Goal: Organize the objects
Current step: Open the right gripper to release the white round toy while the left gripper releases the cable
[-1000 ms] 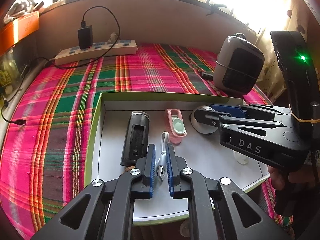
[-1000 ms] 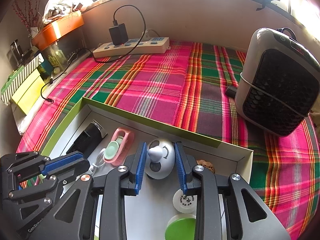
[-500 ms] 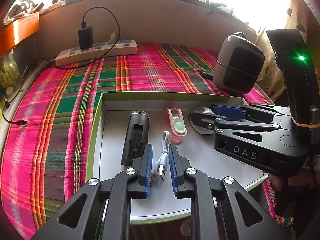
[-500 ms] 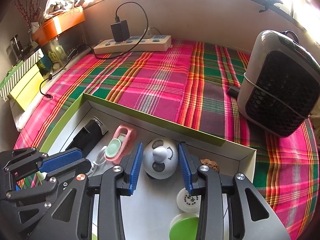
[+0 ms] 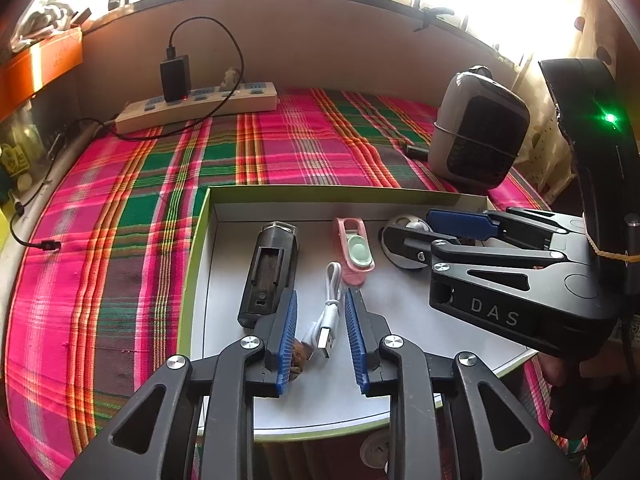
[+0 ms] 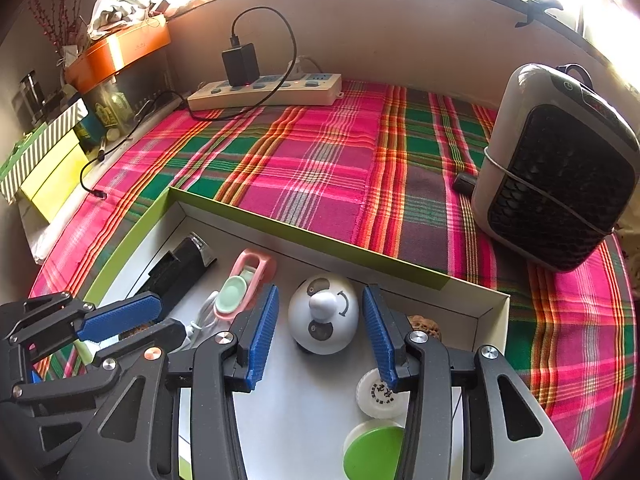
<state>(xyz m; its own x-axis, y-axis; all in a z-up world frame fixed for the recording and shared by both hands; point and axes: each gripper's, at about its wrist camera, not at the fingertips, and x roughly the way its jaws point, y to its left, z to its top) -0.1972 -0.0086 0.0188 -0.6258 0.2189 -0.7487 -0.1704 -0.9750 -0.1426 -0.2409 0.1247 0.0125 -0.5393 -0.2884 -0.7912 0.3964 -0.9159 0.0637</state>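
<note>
- Two grippers are hovering over a shallow white box [image 5: 208,240] with a green rim, which is sitting on a pink and green plaid cloth [image 5: 120,200].
- Left gripper [image 5: 320,336] is pointing down into the box with its jaws opening; the white USB cable [image 5: 326,320] is lying between the blue pads [image 5: 286,336], and neither pad is pressing on it, so the cable is lying released on the box floor.
- Right gripper [image 6: 320,336] is also opening its jaws; the white panda-faced ball [image 6: 323,320] is sitting between its blue pads [image 6: 262,336] with a clear gap on each side, resting on the box floor near the far wall.
- Lying just left of the cable is a black oblong device [image 5: 270,272], and a pink clip-shaped case with a pale green insert [image 5: 354,250] is lying beyond the cable's far end.
- Sitting near the right gripper's right finger are a white round lid with printed characters [image 6: 374,394], a green round lid [image 6: 374,450] and a brown walnut-like object [image 6: 426,326].
- Standing outside the box, on the cloth, are a beige power strip [image 6: 264,90] with a black charger plugged in and a small grey heater [image 6: 556,168].
</note>
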